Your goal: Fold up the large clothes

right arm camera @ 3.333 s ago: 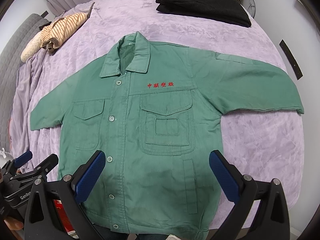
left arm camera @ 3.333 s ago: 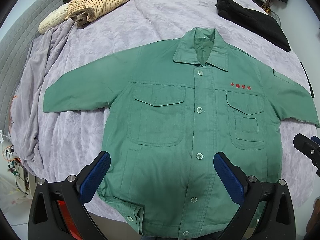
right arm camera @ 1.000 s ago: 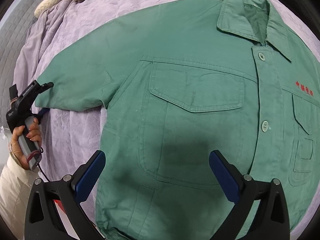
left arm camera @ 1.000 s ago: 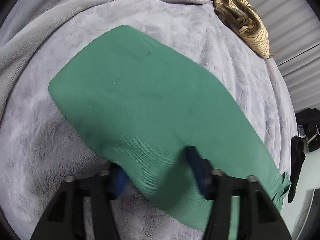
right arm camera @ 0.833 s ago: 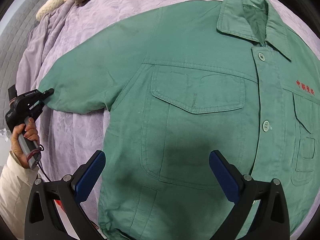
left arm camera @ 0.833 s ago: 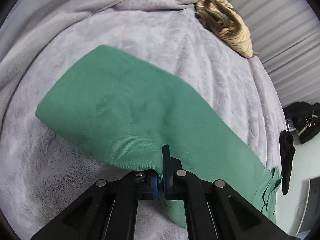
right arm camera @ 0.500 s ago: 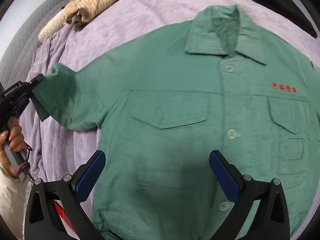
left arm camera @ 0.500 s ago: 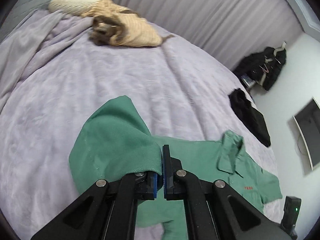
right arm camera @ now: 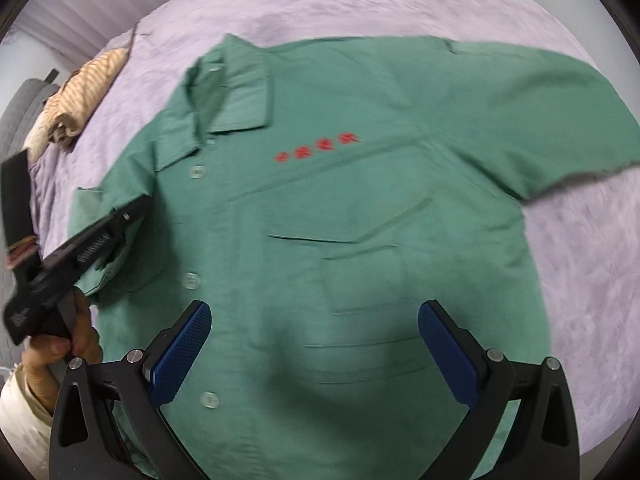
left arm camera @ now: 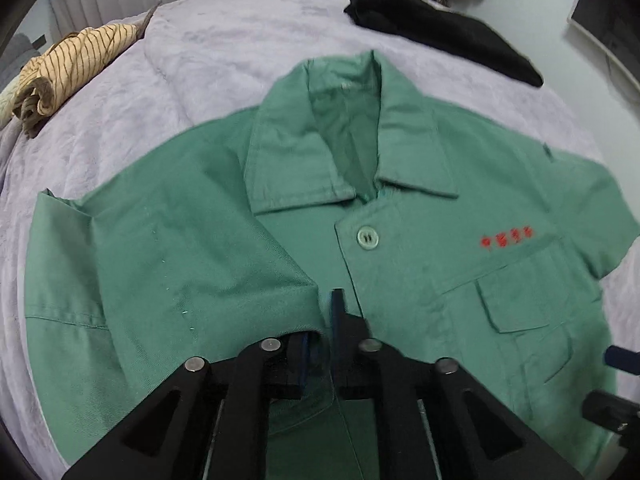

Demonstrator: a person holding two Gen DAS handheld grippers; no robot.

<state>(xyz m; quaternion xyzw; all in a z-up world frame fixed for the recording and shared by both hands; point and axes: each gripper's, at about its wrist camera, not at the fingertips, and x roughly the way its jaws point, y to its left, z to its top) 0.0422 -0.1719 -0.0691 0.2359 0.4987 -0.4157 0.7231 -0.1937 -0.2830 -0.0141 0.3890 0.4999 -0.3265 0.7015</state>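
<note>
The green jacket [left arm camera: 400, 264] is lying flat on the bed [left arm camera: 224, 52], one sleeve [left arm camera: 192, 264] folded inward beside the collar [left arm camera: 316, 148]. The left gripper [left arm camera: 320, 336] has just been opening, the cuff loose between its jaws; the right gripper [right arm camera: 316, 344] is hovering spread and empty. Soft, light cotton: best pinched at cuffs or hem.

A: Light on my feeds is soft and even, no glare, just a faint shadow on the green jacket [right arm camera: 360, 240] near the bottom.

B: Same here, motion-smeared though (right view worst), fisheye bending everything, black corners.
</note>
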